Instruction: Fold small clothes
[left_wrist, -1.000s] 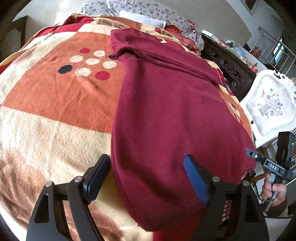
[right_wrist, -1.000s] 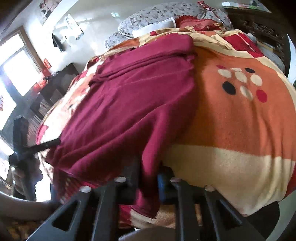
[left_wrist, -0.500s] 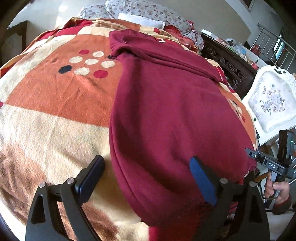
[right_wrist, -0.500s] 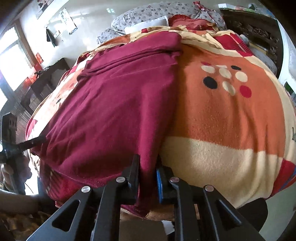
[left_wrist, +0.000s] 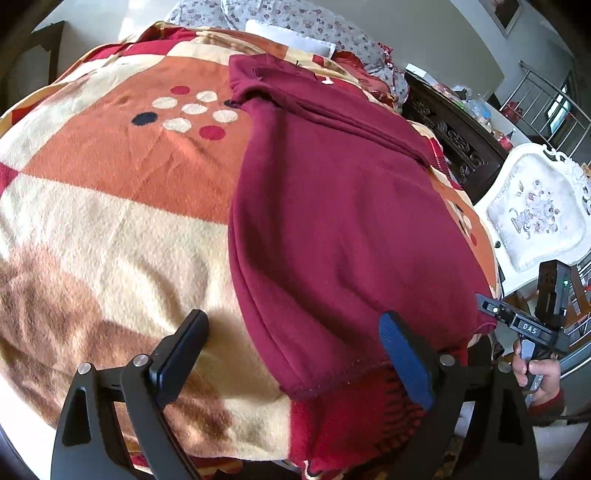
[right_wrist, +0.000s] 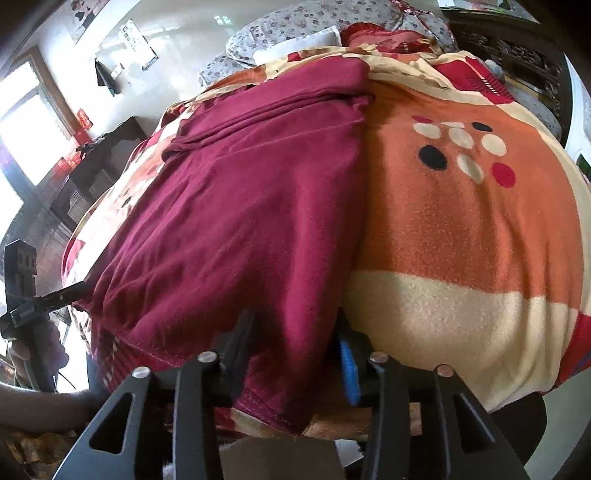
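A maroon garment (left_wrist: 343, 229) lies folded lengthwise on the patterned blanket (left_wrist: 110, 229), its hem at the near edge of the bed. My left gripper (left_wrist: 295, 354) stands open and wide, straddling the hem's left corner without touching it. In the right wrist view the same garment (right_wrist: 240, 206) drapes down between the fingers of my right gripper (right_wrist: 295, 354). Its jaws are opening, and the hem corner hangs loosely between the pads, no longer pinched. Each gripper also shows in the other's view, held by a hand: the right gripper (left_wrist: 524, 325) and the left gripper (right_wrist: 22, 295).
Floral pillows (left_wrist: 295, 22) lie at the head of the bed. A dark carved cabinet (left_wrist: 454, 140) and a white upholstered chair (left_wrist: 535, 218) stand along the bed's right side. Wide bare blanket (right_wrist: 461, 221) spreads beside the garment. A window (right_wrist: 22, 122) lights the far wall.
My right gripper's jaws have parted from their pinch on the hem corner, and the cloth now hangs free between them. My left gripper's jaws widened slightly and it drew back a little.
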